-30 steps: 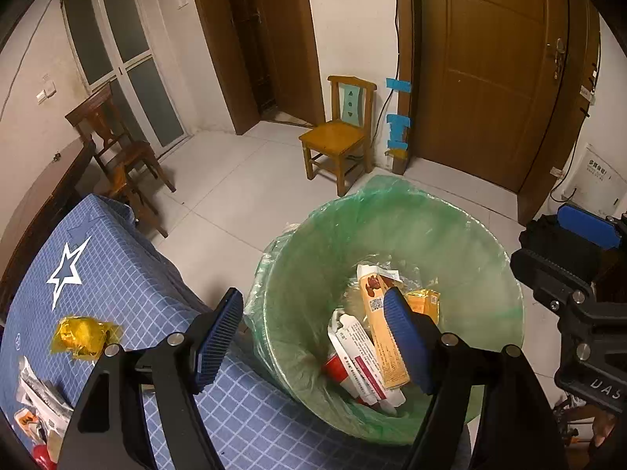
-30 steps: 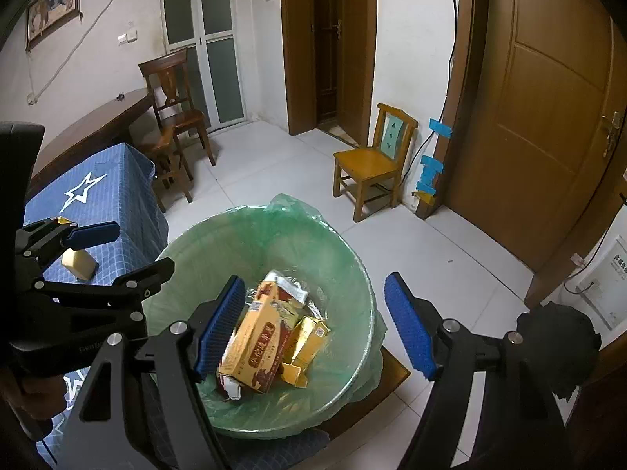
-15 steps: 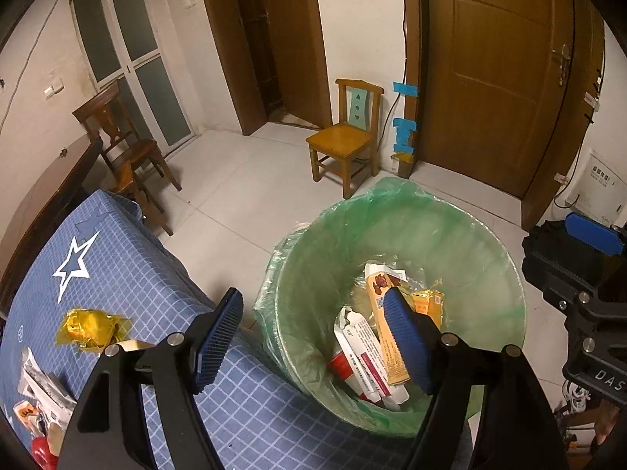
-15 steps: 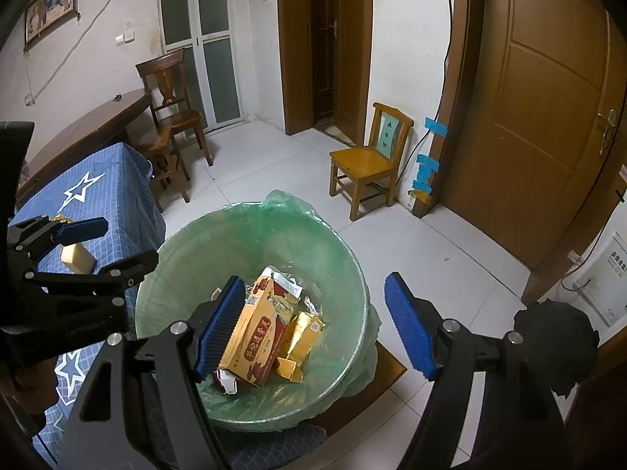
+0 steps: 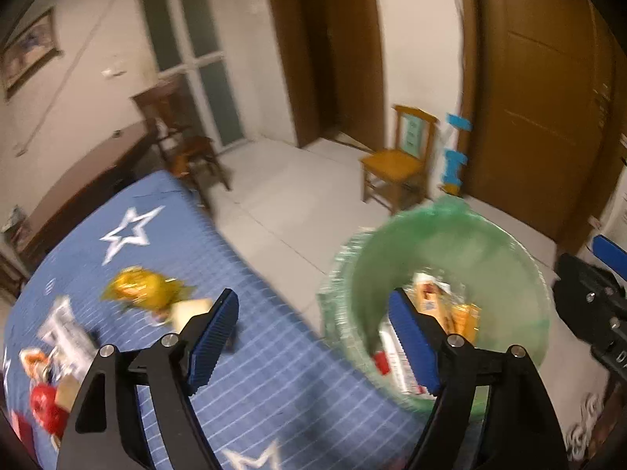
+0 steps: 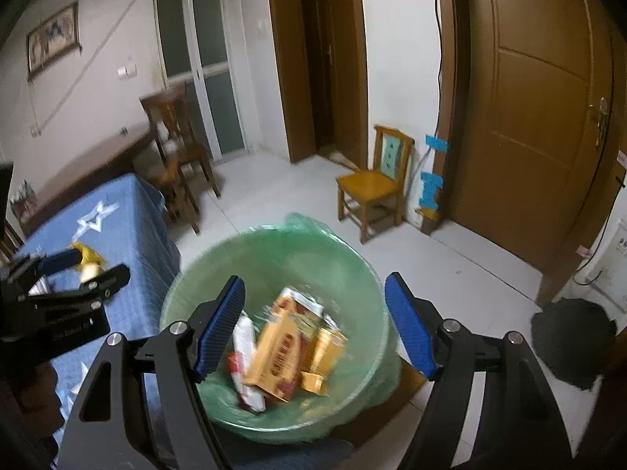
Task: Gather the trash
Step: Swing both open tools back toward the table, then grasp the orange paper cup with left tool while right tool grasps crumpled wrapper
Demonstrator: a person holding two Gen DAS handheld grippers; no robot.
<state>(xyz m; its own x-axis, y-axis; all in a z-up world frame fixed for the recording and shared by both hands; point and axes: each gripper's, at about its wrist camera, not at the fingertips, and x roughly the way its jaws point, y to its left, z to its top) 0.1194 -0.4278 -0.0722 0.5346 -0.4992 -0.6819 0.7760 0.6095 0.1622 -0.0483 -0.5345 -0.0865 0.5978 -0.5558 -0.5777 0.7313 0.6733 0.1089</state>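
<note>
Two claws, both empty: the left gripper (image 5: 313,337), jaws opening, faces wrappers (image 5: 145,293) near the tablecloth's (image 5: 274,372) edge; the right gripper (image 6: 313,329) hangs wide over the bin (image 6: 274,258), ready beside collected boxes (image 6: 282,348).

2 hand-held grippers are showing: the left hand-held gripper (image 5: 313,337) and the right hand-held gripper (image 6: 315,331). 1 green-lined trash bin (image 6: 345,258) is sitting beside 1 counter (image 5: 274,372) under a blue cloth, which is showing 2 white stars, 1 whole (image 5: 131,231) and 1 cut off at the frame edge. 1 yellow wrapper (image 5: 137,288) is lying on that cloth; the blurred litter at its left end is blending together past counting. 2 wooden chairs are standing on the floor: 1 light (image 6: 376,184), 1 dark (image 6: 176,149). 1 framed picture (image 6: 53,41) is hanging on the wall.
</note>
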